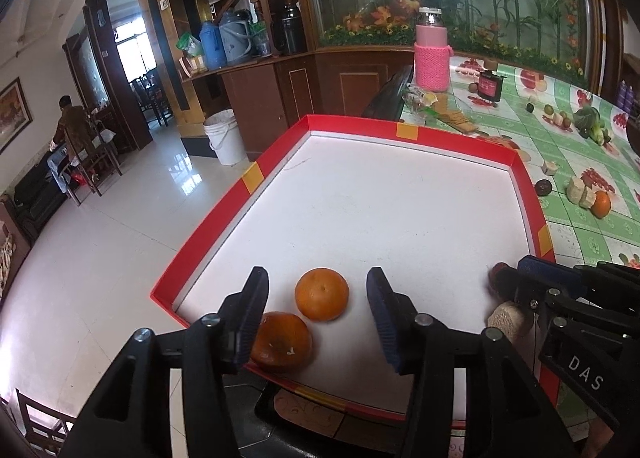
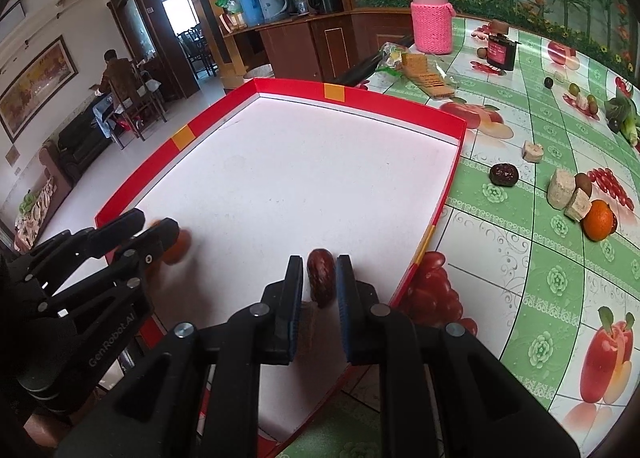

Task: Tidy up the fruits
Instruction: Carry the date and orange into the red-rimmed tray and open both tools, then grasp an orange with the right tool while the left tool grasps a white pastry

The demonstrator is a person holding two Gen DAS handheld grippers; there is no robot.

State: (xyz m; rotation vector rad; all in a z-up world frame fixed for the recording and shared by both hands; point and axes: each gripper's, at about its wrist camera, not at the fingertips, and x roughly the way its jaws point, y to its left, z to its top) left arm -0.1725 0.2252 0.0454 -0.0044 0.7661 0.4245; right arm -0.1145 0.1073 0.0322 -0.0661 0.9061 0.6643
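Observation:
A red-walled tray with a white floor lies on the table. Two oranges sit at its near left: one lies free between my open left gripper's fingers, a darker one rests against the left finger. My right gripper is shut on a red date just above the tray's near right floor; a beige chunk lies under it. The right gripper also shows in the left wrist view. On the cloth lie another orange, a dark date and beige chunks.
A pink bottle in a knitted sleeve, a small dark jar, crackers and small fruits stand further back on the fruit-print cloth. The tray's left edge overhangs the tiled floor.

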